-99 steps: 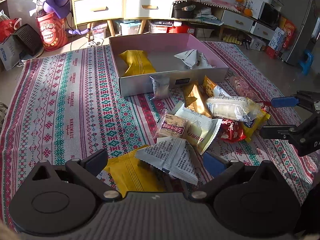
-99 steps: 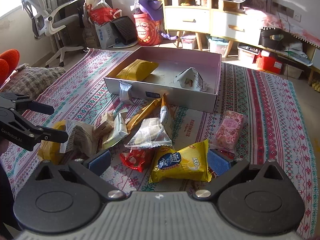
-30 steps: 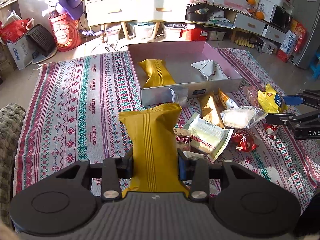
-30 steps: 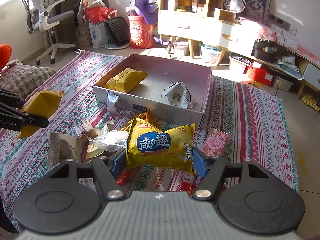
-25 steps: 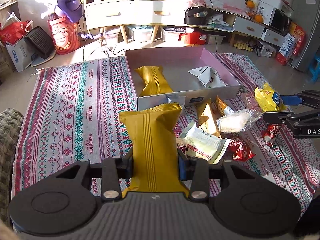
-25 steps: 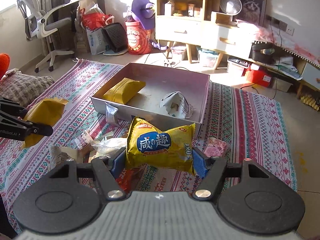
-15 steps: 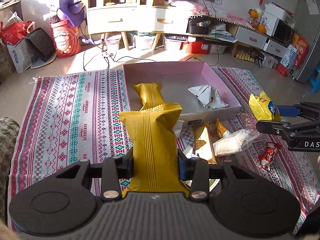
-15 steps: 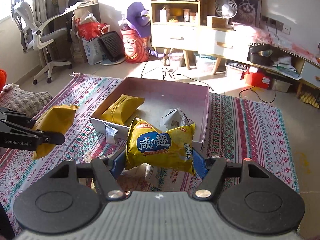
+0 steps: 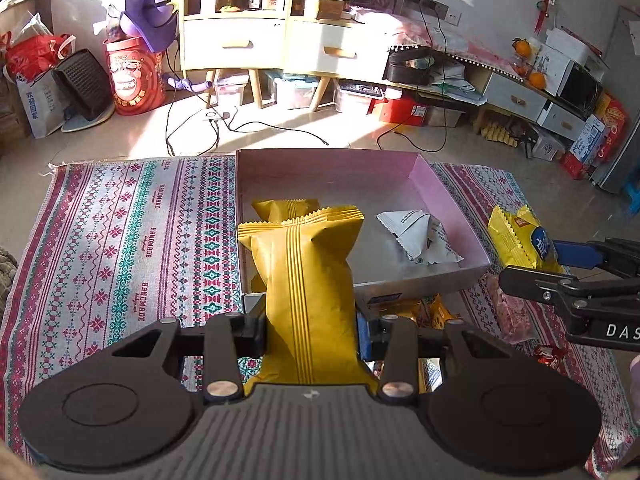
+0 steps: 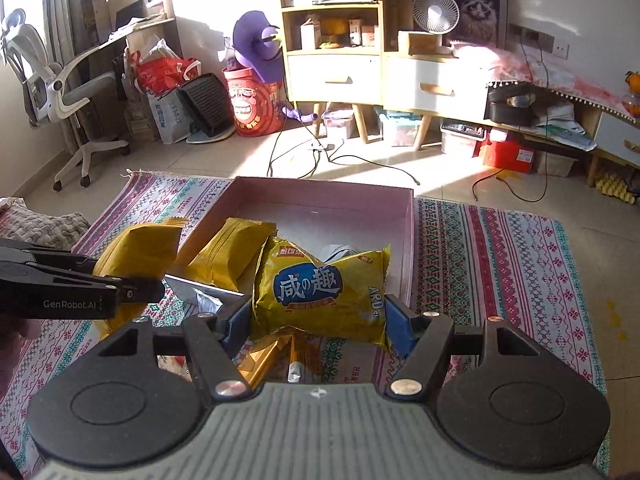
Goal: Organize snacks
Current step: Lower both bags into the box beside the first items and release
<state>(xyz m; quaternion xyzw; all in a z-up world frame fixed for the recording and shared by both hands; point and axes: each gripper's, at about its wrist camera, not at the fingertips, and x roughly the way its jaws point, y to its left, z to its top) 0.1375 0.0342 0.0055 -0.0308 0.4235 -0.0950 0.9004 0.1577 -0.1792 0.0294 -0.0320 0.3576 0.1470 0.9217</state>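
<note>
1. A patterned rug (image 9: 120, 240) covers the floor.
2. A white desk fan (image 10: 435, 12) tops the wooden cabinet (image 10: 340, 76).
3. A red bucket (image 9: 134, 82) stands beside it.
4. An office chair (image 10: 60, 92) stands left.

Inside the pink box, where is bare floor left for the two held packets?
Free: the far half of the pink box, and the middle strip between the mustard packet and the white packet. Crowded: the rug just before the near wall, where snacks lie piled.
</note>
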